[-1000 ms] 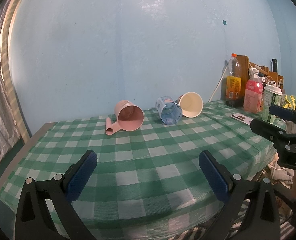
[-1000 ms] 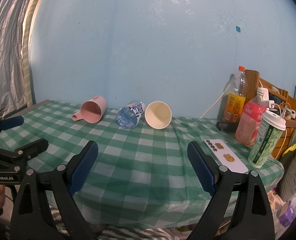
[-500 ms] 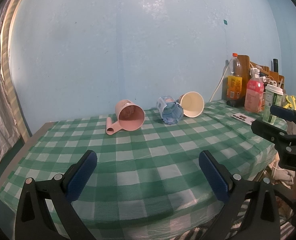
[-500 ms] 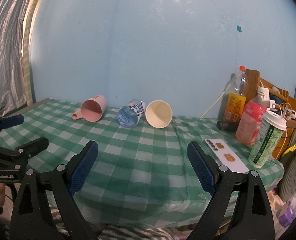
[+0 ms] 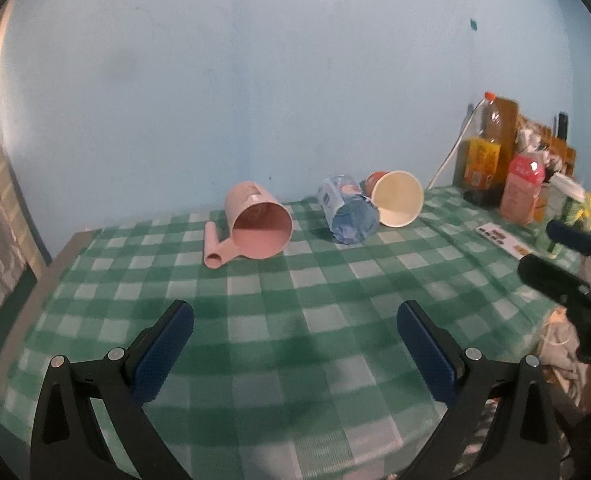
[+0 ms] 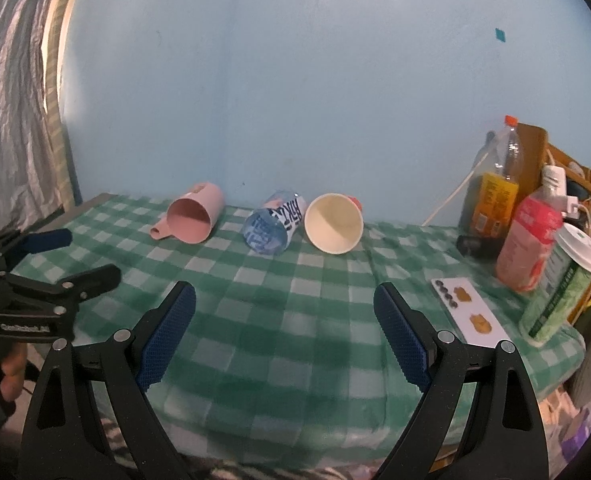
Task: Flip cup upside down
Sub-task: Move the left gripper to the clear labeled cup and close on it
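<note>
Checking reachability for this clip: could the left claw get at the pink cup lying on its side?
Probably yes. The left claw is open, holds nothing, and only bare checked tablecloth lies between it and the pink cup. The blue cup lies off to its right, apart from it.

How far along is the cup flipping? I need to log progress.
Nothing is flipped: the pink cup, blue clear cup and cream paper cup all lie on their sides. The left gripper and right gripper are open and empty, short of them. Grasping and flipping remain.
</note>
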The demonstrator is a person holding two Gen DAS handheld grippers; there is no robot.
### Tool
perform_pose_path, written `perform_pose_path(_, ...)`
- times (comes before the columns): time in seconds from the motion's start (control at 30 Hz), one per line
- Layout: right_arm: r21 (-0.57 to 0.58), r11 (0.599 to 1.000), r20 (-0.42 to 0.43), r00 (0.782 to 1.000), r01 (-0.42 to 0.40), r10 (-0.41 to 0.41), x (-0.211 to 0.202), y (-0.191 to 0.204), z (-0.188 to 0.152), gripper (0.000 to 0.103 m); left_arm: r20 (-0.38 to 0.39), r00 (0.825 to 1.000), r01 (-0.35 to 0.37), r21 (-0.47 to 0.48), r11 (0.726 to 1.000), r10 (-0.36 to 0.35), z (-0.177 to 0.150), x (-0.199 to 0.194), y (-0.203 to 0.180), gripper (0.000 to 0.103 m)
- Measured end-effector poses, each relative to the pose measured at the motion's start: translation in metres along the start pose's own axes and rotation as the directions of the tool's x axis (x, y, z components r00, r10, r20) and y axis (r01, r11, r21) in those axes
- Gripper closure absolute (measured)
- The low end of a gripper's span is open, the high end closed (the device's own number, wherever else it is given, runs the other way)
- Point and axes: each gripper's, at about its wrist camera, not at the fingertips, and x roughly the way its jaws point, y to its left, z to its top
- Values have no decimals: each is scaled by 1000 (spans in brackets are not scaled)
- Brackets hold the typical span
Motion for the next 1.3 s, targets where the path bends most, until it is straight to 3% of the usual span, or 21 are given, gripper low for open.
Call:
perform_pose_path(0.27, 59, 998, -83, 996, -29, 34, 37, -23, 53, 13, -79, 997, -5, 9, 1000, 5, 52, 41, -9, 0)
perform_pose_path(0.33, 82, 996, -113, 993, -35, 45, 48, -31, 64, 13, -86, 996, -36, 25, 999, 38, 65, 53, -15, 0)
perform_pose_path(0.47, 108, 994, -168, 985, -17, 35, 71, -42, 85, 13, -87, 992, -82, 59, 995, 87, 83, 74, -24, 0)
perform_pose_path(0.67, 132, 990, -231, 973, 38, -6, 102, -59, 107, 13, -148, 983, -105, 31, 994, 108, 103, 110, -30, 0)
perform_pose_path(0.97, 195, 976, -339, 941, 96, -25, 152, -88, 111, 13, -226, 963, -147, 18, 989, 147, 123, 161, -48, 0)
perform_pose_path(1.17, 236, 967, -410, 912, 95, 10, 191, -101, 109, 13, -283, 943, -166, 55, 985, 175, 126, 194, -64, 0)
perform_pose_path(1.3, 257, 962, -440, 897, 96, 28, 210, -107, 105, 13, -295, 940, -169, 27, 985, 169, 128, 210, -62, 0)
